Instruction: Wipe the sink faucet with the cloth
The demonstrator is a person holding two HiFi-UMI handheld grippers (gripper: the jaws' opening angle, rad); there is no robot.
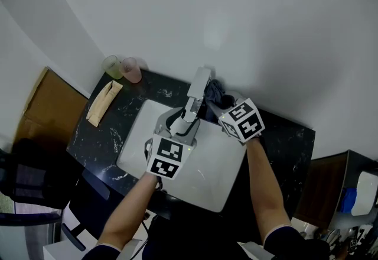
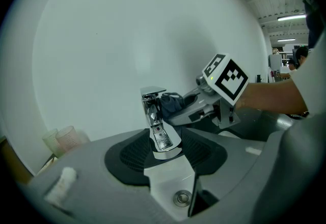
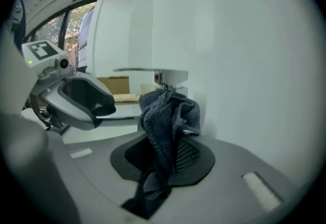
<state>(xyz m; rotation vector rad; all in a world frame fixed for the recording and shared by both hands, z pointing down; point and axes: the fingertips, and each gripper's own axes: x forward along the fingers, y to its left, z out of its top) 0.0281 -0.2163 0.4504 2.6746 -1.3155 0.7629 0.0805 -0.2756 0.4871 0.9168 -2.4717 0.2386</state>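
While the left claw is standing wide around the spout of the chrome single-lever faucet, with no pad clearly pressing on it, the crumpled dark blue-grey terry cloth is hanging just beside the faucet's head, above the black marbled bench. The narrowed right claw is pinching the cloth by a fold and leaving a loose bunch sticking out ahead of the jaws. To my eye the wiping is only beginning. Doing it well probably means leading with that free bunch, so fabric rather than the claw's hard tips is rubbing the chrome. It also means keeping the pinch firm so the fold is not slipping out, and sweeping from lever to spout without knocking the left claw.
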